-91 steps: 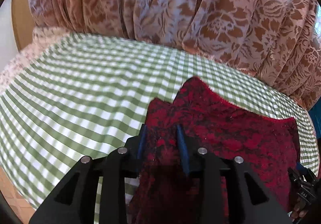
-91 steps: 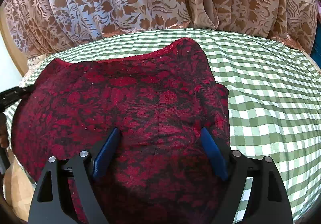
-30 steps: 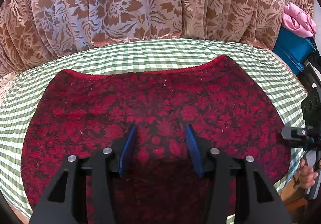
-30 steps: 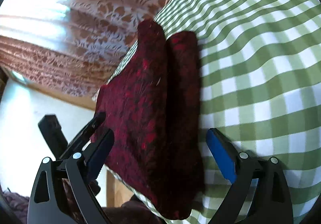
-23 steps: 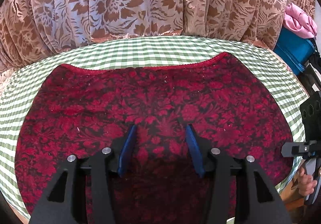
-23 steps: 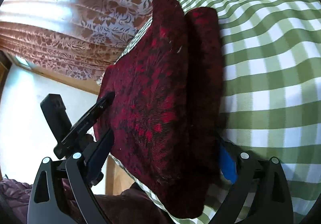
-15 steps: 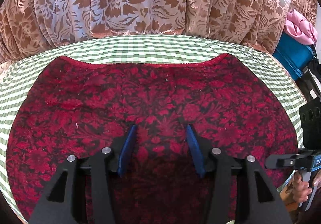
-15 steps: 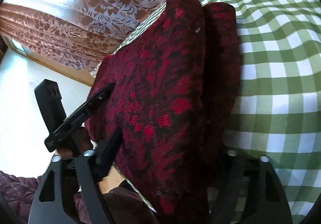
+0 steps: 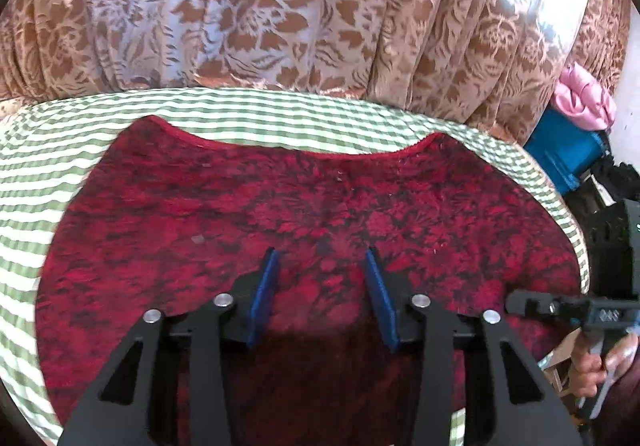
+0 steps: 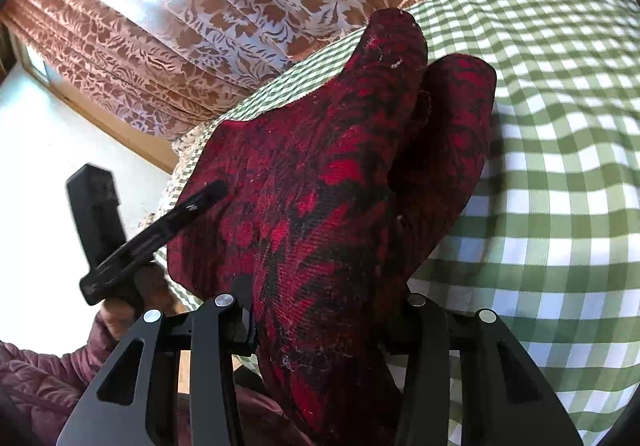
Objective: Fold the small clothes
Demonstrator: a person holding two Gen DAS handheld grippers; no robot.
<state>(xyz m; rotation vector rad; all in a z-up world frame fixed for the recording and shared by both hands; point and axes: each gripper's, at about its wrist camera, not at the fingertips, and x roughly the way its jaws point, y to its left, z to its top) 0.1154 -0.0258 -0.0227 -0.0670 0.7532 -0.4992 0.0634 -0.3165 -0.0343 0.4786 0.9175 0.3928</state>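
Observation:
A dark red garment with a black flower pattern (image 9: 304,214) lies spread flat on a table with a green-and-white checked cloth (image 9: 36,182). My left gripper (image 9: 322,294) hovers over its near middle with blue pads (image 9: 264,294) apart, holding nothing. In the right wrist view the same garment (image 10: 332,174) is bunched and lifted at its right end, and my right gripper (image 10: 326,310) is shut on that fabric, which hides its fingertips. The right gripper also shows at the right edge of the left wrist view (image 9: 560,306).
A brown flowered curtain (image 9: 280,14) hangs behind the table. A blue box (image 9: 568,154) with a pink cloth (image 9: 584,94) on it stands at the far right. The left gripper's body (image 10: 132,230) and the hand show left of the garment in the right wrist view.
My right gripper has closed on the garment's right end, with fabric now filling its jaws. The left gripper has stayed over the flat garment, open, shifting slightly.

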